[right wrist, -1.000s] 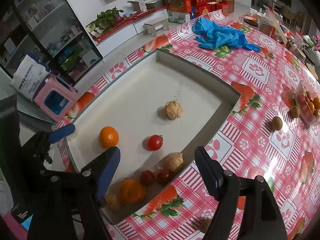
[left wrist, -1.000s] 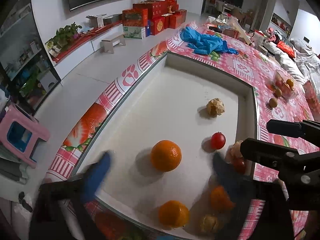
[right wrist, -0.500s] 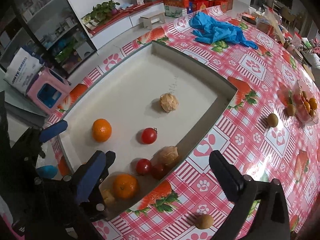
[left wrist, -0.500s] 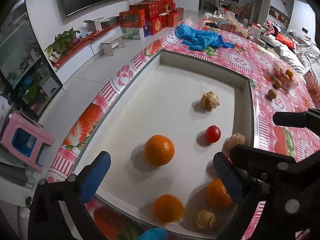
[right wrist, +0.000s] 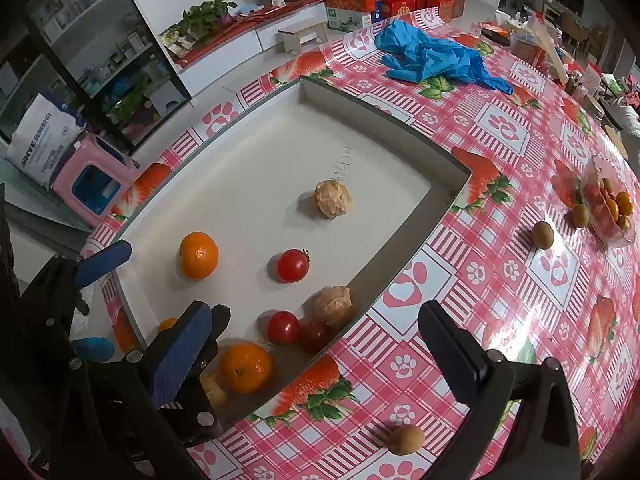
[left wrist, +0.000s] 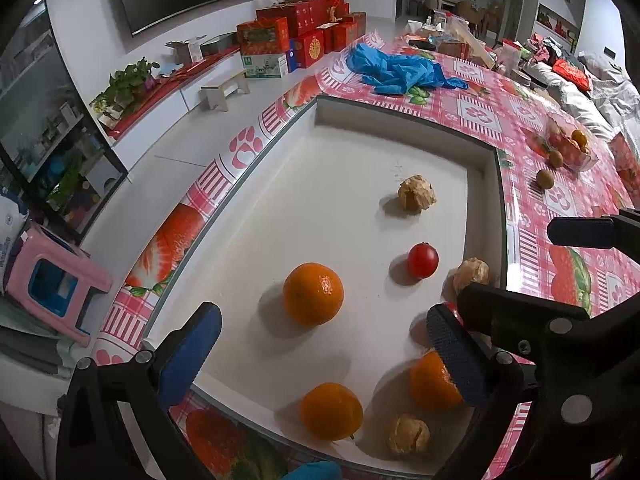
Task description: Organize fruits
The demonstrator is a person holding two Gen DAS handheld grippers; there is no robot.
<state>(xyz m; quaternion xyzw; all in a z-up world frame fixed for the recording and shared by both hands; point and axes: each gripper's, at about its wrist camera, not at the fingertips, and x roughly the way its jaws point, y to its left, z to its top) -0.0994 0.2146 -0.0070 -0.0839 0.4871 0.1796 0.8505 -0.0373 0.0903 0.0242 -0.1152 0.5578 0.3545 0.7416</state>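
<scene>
A white tray (right wrist: 404, 272) on the checked tablecloth holds oranges, small tomatoes and papery husk fruits. My left gripper (left wrist: 324, 358) hangs open over the tray's near end, empty, between one orange (left wrist: 313, 294) and another orange (left wrist: 331, 411). A third orange (left wrist: 434, 384) lies partly behind its right finger. My right gripper (right wrist: 316, 354) stands wide open and empty above the tray's near corner, over two tomatoes (right wrist: 283, 327), an orange (right wrist: 246, 367) and a husk fruit (right wrist: 333, 304). A kiwi (right wrist: 406, 439) lies on the cloth just outside the tray.
Two more kiwis (right wrist: 543, 234) and a clear box of small fruit (right wrist: 610, 204) sit at the right of the table. Blue crumpled gloves (right wrist: 432, 56) lie beyond the tray. The table edge runs along the tray's left side, with a pink stool (right wrist: 94, 180) on the floor below.
The right gripper's jaws have spread wider. The left gripper's view has steadied from a blur and shows more of the tray's near end. The fruits have not moved.
</scene>
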